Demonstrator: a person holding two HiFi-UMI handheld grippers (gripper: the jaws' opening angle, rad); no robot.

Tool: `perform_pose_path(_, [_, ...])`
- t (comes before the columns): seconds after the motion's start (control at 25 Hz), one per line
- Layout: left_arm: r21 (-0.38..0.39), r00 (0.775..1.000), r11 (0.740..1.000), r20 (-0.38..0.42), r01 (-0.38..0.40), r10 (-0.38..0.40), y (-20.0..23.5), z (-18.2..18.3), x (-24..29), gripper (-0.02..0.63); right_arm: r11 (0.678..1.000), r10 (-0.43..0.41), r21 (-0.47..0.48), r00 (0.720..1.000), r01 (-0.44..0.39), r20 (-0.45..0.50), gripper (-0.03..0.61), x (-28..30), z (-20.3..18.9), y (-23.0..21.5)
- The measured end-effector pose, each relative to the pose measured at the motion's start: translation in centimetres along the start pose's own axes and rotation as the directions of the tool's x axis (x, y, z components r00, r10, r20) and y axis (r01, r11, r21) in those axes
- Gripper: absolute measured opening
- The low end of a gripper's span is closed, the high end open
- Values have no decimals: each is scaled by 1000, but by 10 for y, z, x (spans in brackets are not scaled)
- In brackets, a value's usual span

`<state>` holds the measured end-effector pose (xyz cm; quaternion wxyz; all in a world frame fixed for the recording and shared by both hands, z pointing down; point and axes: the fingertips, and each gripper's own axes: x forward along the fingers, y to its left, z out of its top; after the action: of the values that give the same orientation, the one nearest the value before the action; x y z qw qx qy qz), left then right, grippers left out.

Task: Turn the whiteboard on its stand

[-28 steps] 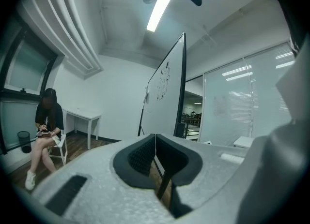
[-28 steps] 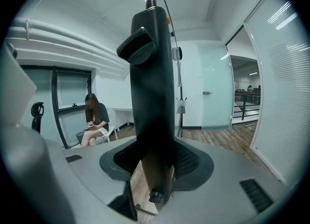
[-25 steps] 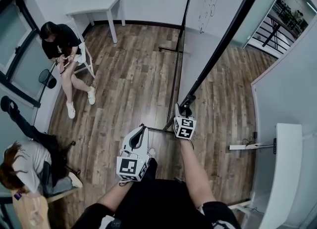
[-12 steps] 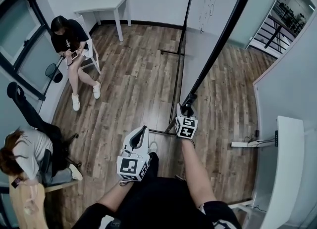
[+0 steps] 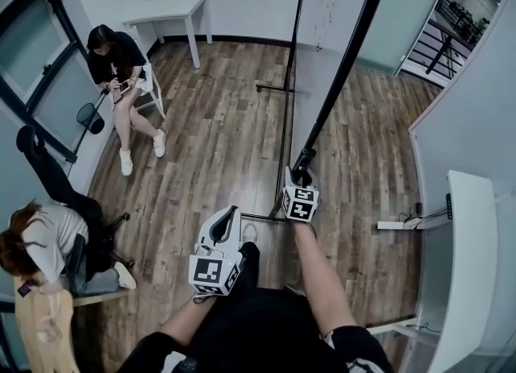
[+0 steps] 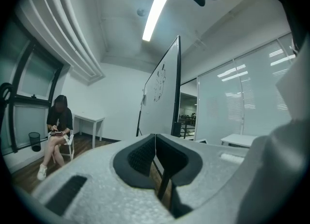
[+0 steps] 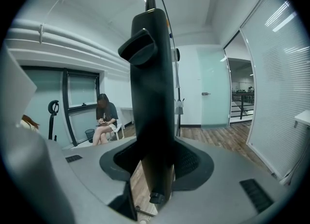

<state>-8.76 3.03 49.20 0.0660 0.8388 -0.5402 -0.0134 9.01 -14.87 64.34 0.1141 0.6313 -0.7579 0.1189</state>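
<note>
The whiteboard (image 5: 322, 49) stands nearly edge-on to me in the head view, its black frame (image 5: 347, 49) running down to a lower corner. My right gripper (image 5: 302, 173) is shut on that corner. In the right gripper view the black frame bar (image 7: 152, 87), with a knob on it, fills the gap between the jaws of my right gripper (image 7: 155, 162). My left gripper (image 5: 233, 213) hangs by my leg, shut and empty. In the left gripper view the left gripper (image 6: 155, 143) points at the whiteboard (image 6: 162, 97), which has drawings on it.
The stand's foot bar (image 5: 260, 217) lies on the wooden floor by my feet. A person (image 5: 117, 61) sits on a white chair at the left, near a white table (image 5: 171, 10). Another person (image 5: 40, 250) sits at lower left. A white desk (image 5: 468, 259) and a power strip (image 5: 401, 224) are at the right.
The board's black edge now stands steeper in the head view, its top swung leftward. My right gripper stays shut on the frame's corner. The left gripper has hardly moved.
</note>
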Motion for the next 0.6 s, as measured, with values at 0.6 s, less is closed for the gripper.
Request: perform_pose_path(0.6, [3,1000,1000,12,-25,25,-40,-11,-103,18,1000,-4,-5,1000,4,-3,184,-80,-26,16])
